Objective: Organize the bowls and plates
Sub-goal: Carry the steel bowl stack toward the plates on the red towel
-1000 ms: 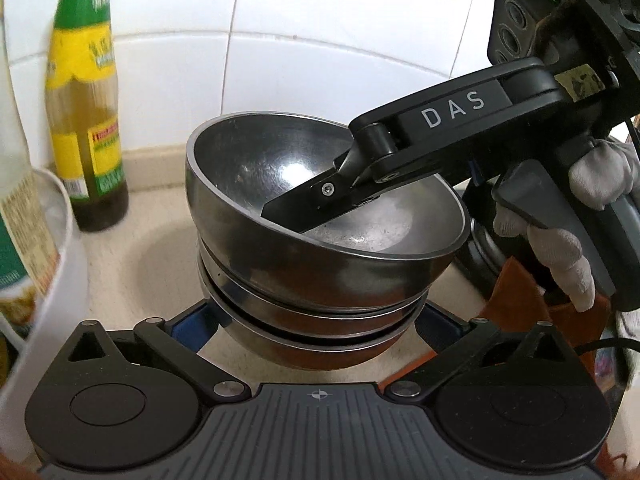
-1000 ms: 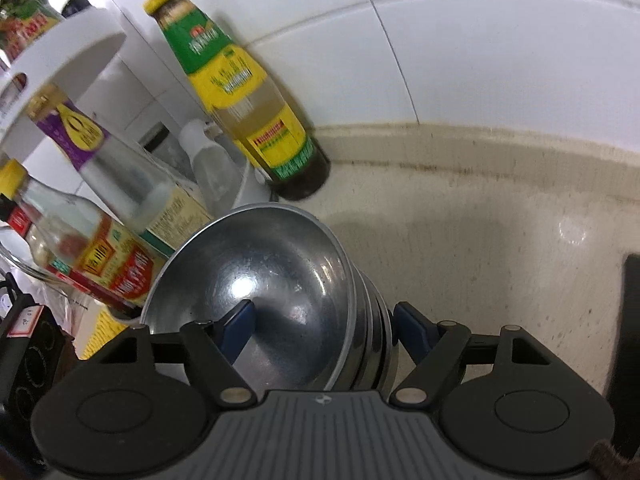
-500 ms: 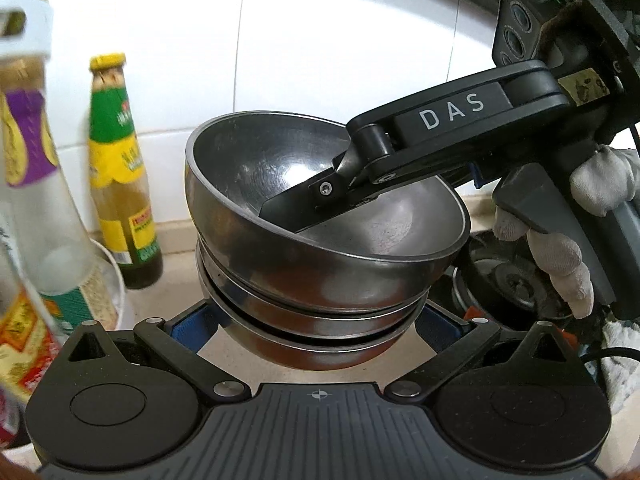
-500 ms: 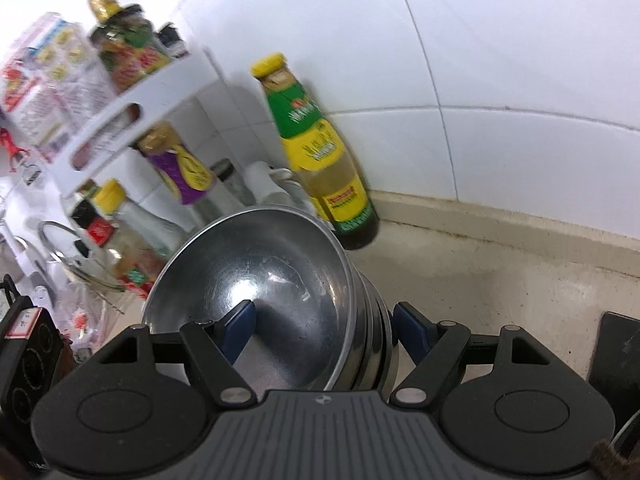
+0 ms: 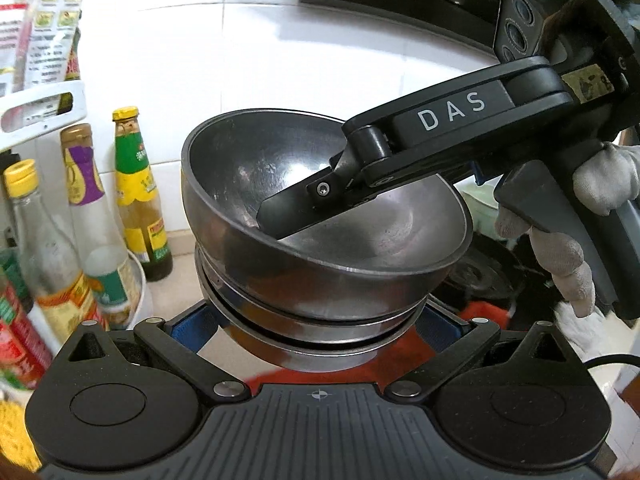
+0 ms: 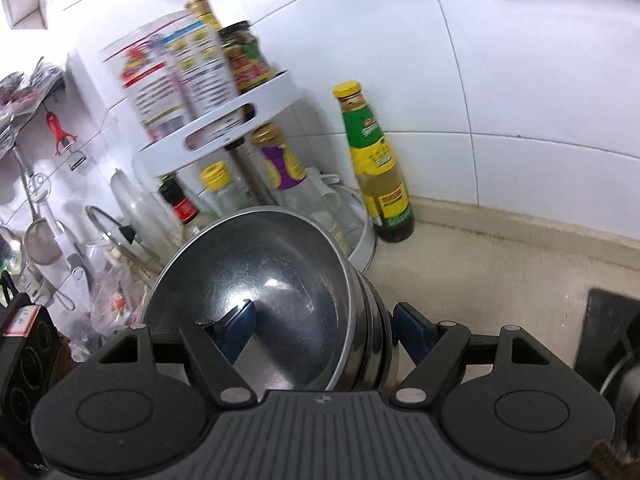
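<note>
A stack of nested steel bowls (image 5: 320, 272) is held in the air above the counter. My left gripper (image 5: 316, 322) is shut on the stack's lower bowls, one blue pad on each side. My right gripper (image 6: 320, 320) is shut on the stack's rim (image 6: 352, 320), one finger inside the top bowl and one outside. In the left wrist view the right gripper's black finger (image 5: 316, 208) reaches into the top bowl (image 5: 248, 184), with a gloved hand (image 5: 576, 248) on its handle.
A white two-tier rack (image 6: 224, 136) with sauce bottles stands at the left by the tiled wall. A green-labelled bottle (image 6: 376, 172) stands in the corner on the beige counter (image 6: 500, 264). A black stove edge (image 6: 608, 320) lies at the right. Utensils (image 6: 40, 216) hang far left.
Both grippers have lifted the bowl stack up from the counter together. The bottles and counter have dropped lower in view, and the rack has come into sight.
</note>
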